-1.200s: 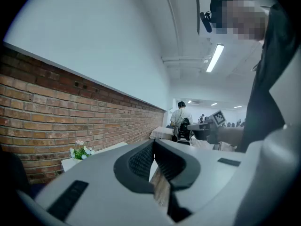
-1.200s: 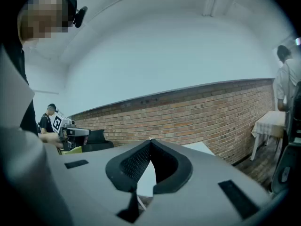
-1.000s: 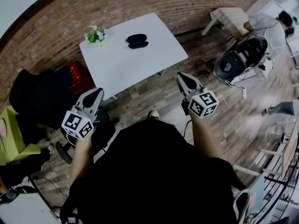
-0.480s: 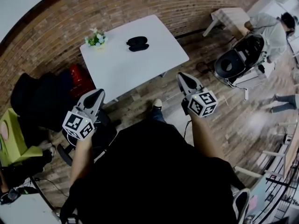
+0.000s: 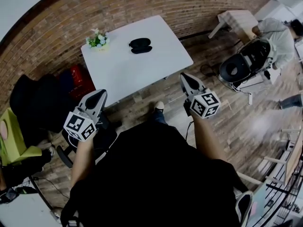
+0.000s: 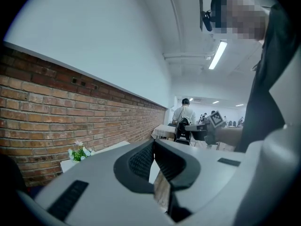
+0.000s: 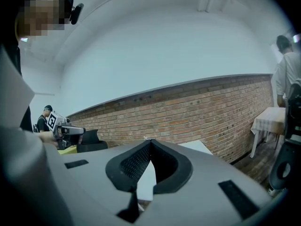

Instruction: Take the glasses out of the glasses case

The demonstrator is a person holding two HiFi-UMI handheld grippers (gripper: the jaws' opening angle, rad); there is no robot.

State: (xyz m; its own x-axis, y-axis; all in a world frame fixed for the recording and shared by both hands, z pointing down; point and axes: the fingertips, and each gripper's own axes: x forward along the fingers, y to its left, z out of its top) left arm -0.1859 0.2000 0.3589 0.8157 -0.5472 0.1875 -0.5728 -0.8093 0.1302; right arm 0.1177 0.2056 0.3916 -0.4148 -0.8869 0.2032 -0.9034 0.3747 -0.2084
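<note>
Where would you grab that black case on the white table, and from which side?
Likely across its narrow width near the middle, coming down from above. The glasses case lies flat on the table, its long axis running left to right; its hinge and lid are too small to make out.

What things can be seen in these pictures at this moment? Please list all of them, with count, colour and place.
table: one, white, ahead of the person, near the brick wall
glasses case: one, black, on the far part of the table; too small to tell whether it is open
flowers: one small bunch, white and green, on the table's far left corner
red object: one, red, on the floor left of the table
second table: one, pale, far right
other person: one, light top, beside the second table
left gripper: one, grey, low left, fingers shut, empty
right gripper: one, grey, low right, fingers shut, empty
</note>
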